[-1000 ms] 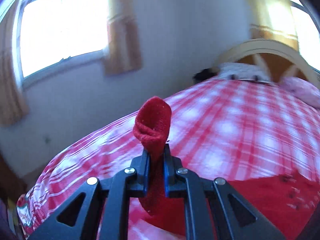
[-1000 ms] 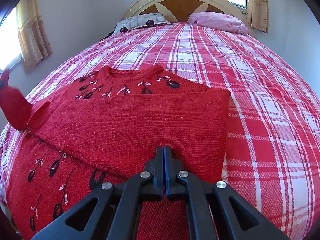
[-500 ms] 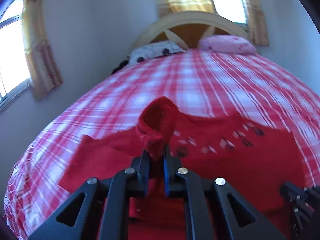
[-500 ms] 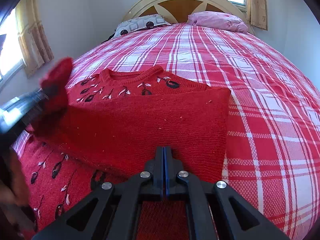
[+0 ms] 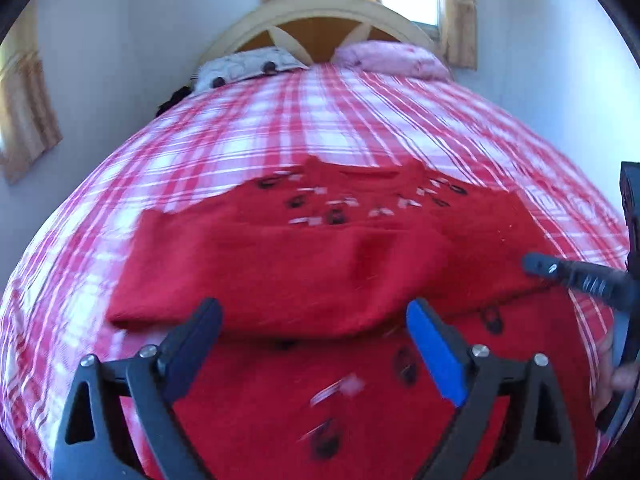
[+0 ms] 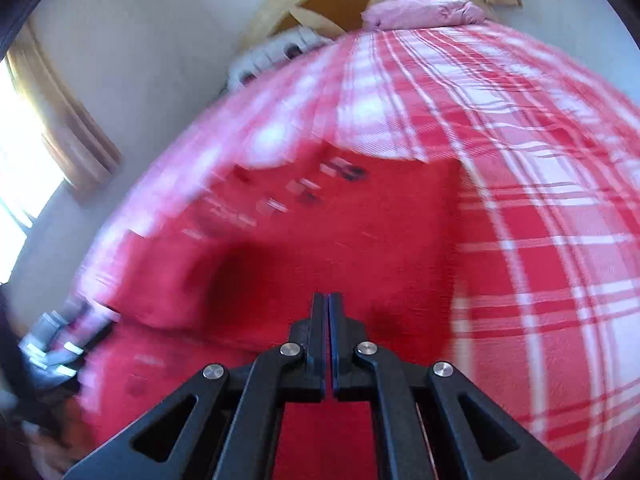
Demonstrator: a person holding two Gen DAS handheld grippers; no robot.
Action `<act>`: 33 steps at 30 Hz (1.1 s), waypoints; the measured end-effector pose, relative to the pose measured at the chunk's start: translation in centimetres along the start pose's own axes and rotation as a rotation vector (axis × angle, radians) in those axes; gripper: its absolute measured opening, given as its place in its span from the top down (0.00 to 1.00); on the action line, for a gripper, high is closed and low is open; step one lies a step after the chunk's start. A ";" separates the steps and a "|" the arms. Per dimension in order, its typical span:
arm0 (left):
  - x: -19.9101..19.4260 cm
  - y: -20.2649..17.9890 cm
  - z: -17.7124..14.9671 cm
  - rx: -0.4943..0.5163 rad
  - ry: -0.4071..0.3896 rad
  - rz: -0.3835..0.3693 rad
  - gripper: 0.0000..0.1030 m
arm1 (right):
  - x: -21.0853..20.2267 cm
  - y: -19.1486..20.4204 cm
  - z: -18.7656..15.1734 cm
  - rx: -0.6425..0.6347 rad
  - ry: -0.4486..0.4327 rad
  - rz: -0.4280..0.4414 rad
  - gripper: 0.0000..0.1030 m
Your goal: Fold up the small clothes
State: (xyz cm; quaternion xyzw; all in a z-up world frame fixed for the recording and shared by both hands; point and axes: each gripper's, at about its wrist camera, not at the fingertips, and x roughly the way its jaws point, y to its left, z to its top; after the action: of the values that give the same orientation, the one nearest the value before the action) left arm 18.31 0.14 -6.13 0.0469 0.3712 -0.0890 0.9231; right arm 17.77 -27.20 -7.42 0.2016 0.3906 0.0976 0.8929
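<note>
Left wrist view, gripper: the left gripper (image 5: 314, 330) is hanging over the near part of the red sweater (image 5: 320, 256), its jaws spread wide and holding nothing
Left wrist view, sweater: it is lying flat on the plaid bedspread (image 5: 280, 128), neckline pointing toward the headboard (image 5: 320, 20), with a sleeve (image 5: 248, 280) lying folded across the chest just beyond the fingertips
Left wrist view, other tool: the right gripper (image 5: 576, 276) is showing at the right edge, above the sweater's right side
Left wrist view, step: judging by the sleeve laid across the body and the empty jaws, the sleeve fold is looking finished on this side

Right wrist view, gripper: the right gripper (image 6: 326, 320) is sitting with its jaws pressed together and no cloth visible between them
Right wrist view, sweater: the red sweater (image 6: 320, 240) is lying directly ahead of and beneath the fingertips, its right edge running beside bare plaid bedspread (image 6: 540, 200); the picture is smeared, so fine detail is hard to tell
Right wrist view, pillow: a pink pillow (image 6: 424, 12) is resting at the head of the bed, well apart from the sweater

Next move: probably folding the body, which is calling for both grippers taking hold of an edge, likely the near hem, and carrying it toward the neckline without disturbing the sleeve
</note>
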 end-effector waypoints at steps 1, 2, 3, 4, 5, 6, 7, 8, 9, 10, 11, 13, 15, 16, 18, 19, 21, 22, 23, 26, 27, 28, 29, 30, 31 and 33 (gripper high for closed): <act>-0.4 1.5 -0.3 -0.031 0.000 0.007 0.06 | 0.1 1.3 0.3 -0.003 0.009 0.040 0.99; -0.3 2.5 -0.8 -0.060 0.005 0.017 0.06 | 0.5 2.2 0.5 -0.013 0.028 0.062 0.99; -0.2 4.3 -1.4 -0.113 0.021 0.043 0.06 | 1.4 3.2 0.7 -0.022 0.059 0.089 0.99; 0.2 5.3 -1.8 -0.147 0.033 0.058 0.06 | 2.2 4.0 0.7 -0.026 0.086 0.107 0.99; 0.8 6.4 -2.3 -0.176 0.051 0.071 0.06 | 3.4 4.9 0.7 -0.036 0.114 0.102 0.99; 1.4 7.3 -2.5 -0.194 0.076 0.092 0.06 | 4.3 5.5 0.6 -0.052 0.128 0.080 0.99; 1.7 7.7 -2.8 -0.207 0.090 0.110 0.07 | 5.5 6.2 0.4 -0.072 0.143 0.046 0.99; 1.9 8.6 -3.1 -0.231 0.098 0.134 0.07 | 6.5 6.4 0.3 -0.070 0.160 0.033 0.99; 1.9 9.3 -3.2 -0.246 0.099 0.148 0.07 | 7.8 6.7 -0.1 -0.055 0.192 0.041 0.99; 2.1 10.0 -3.4 -0.252 0.103 0.160 0.07 | 8.7 6.8 -0.5 -0.042 0.219 0.056 0.99; 2.1 10.4 -3.7 -0.254 0.106 0.170 0.07 | 9.5 7.0 -0.8 -0.036 0.238 0.061 0.99; 2.5 11.2 -3.8 -0.264 0.109 0.192 0.07 | 10.4 7.4 -1.3 -0.040 0.235 0.055 0.99; 3.4 12.0 -3.6 -0.277 0.119 0.194 0.06 | 10.4 7.6 -1.2 -0.021 0.229 0.063 0.99; 3.5 12.4 -3.7 -0.282 0.126 0.193 0.06 | 10.1 7.5 -1.0 0.011 0.225 0.090 0.99; 4.1 12.9 -3.5 -0.297 0.135 0.197 0.06 | 8.9 7.0 -0.8 0.050 0.179 0.126 0.99; 4.4 13.1 -3.4 -0.308 0.138 0.191 0.06 | 8.0 6.5 -0.5 0.066 0.147 0.128 0.99; 4.6 13.5 -3.4 -0.320 0.138 0.182 0.06 | 6.7 5.2 0.0 0.100 0.108 0.108 0.99; 4.7 13.8 -3.2 -0.324 0.134 0.186 0.06 | 6.2 4.3 0.1 0.129 0.092 0.107 0.99; 4.8 14.0 -3.1 -0.326 0.132 0.190 0.06 | 6.0 3.6 0.2 0.154 0.087 0.126 0.99; 5.6 14.9 -2.5 -0.356 0.122 0.185 0.06 | 5.8 2.7 -0.1 0.191 0.059 0.250 0.99; 5.9 15.4 -2.3 -0.386 0.124 0.177 0.06 | 5.7 2.6 -0.2 0.198 0.056 0.267 0.99; 6.2 15.8 -2.3 -0.405 0.128 0.168 0.06 | 5.6 2.5 -0.2 0.220 0.052 0.292 0.98; 6.6 16.2 -2.2 -0.430 0.139 0.161 0.06 | 5.6 2.3 -0.2 0.257 0.041 0.345 0.98; 6.9 16.6 -2.2 -0.454 0.149 0.159 0.06 | 5.5 2.2 -0.1 0.277 0.033 0.378 0.98; 6.8 16.9 -2.0 -0.464 0.144 0.162 0.06 | 5.5 2.2 0.0 0.289 0.028 0.399 0.98; 6.1 17.1 -1.5 -0.464 0.113 0.146 0.06 | 5.4 2.3 0.0 0.311 0.029 0.432 0.86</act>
State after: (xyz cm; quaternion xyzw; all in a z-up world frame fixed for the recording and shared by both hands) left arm 24.99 16.37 -11.09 -0.1347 0.4282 0.0685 0.8910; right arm 21.43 -23.30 -9.95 0.4135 0.3614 0.2275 0.8042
